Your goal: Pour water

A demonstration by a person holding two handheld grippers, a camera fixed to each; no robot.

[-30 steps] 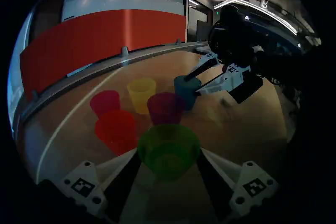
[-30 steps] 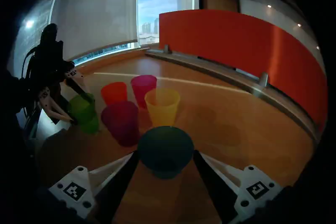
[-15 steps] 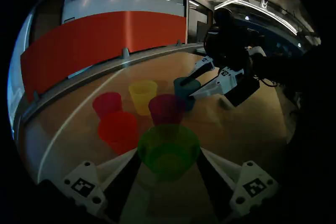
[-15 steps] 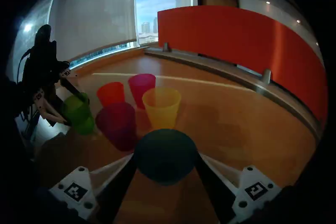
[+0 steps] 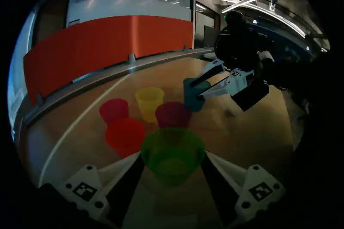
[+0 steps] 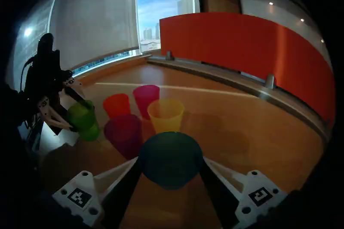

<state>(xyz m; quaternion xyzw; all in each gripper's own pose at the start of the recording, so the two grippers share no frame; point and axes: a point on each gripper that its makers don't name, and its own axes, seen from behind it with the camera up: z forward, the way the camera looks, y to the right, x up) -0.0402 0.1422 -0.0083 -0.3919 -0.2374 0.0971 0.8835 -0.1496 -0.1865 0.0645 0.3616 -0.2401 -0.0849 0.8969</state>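
Between the fingers of the left gripper (image 5: 172,157), closest to its camera, sat the green cup (image 5: 173,168), upright and with its mouth open to the lens. Both fingers pressed on its wall. No water level could be made out inside.

Just beyond it, four cups stood grouped on the wooden table (image 5: 253,134): the purple cup (image 5: 173,115), the red cup (image 5: 124,134), the pink cup (image 5: 114,109) and the yellow cup (image 5: 149,102).

Farther off and to one side of that group, the right gripper (image 5: 194,91) was clamped on the teal cup (image 5: 192,98). This cup appeared to be held clear of the table. Its contents could not be seen.

At the far edge, an orange partition (image 5: 107,44) ran along the table.

Step in hand, by assessment: both cups were gripped and carried, and the pour had not begun. The two held cups were well apart.

Next move, by assessment:
1. Bring the rim of the source cup over the mouth of the receiving cup.
2. Keep the receiving cup level.
3. Tilt the source cup slowly, without loosening either grip.
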